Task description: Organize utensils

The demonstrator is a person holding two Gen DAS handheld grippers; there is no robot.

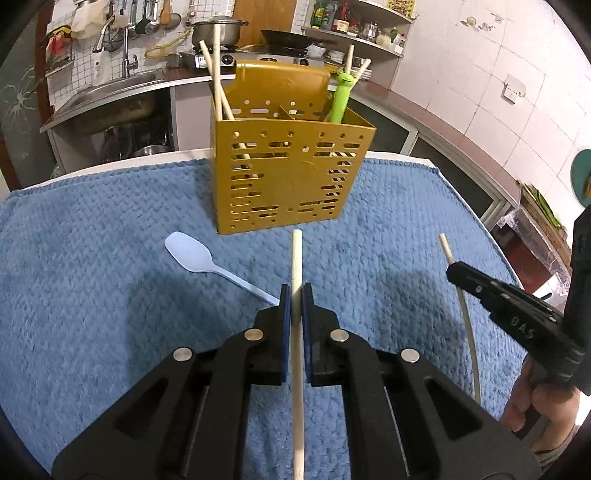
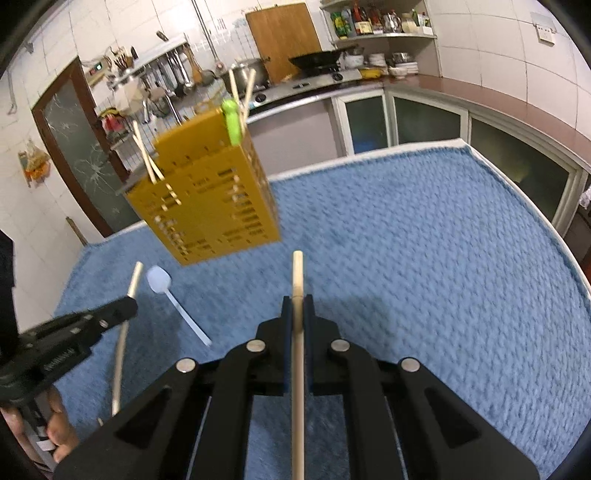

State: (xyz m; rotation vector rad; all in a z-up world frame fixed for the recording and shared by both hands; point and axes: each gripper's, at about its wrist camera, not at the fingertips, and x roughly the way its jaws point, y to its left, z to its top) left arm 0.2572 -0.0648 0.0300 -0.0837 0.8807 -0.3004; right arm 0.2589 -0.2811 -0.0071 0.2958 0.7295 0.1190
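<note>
Raised lettering on side of right gripper (image 1: 452, 271), left wrist view: reads roughly "OAS", seen at an angle, letters uncertain. Left gripper (image 2: 131, 306), right wrist view: a line of small lettering on its side, too blurred to read. Bottles on shelf (image 2: 384, 35) carry labels, too small to make out. No other legible text.

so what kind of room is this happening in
Most likely a home kitchen. A steel sink with a tap sits along the counter, a lidded pot and a black wok stand on a gas stove, and a corner shelf holds sauce bottles.
</note>
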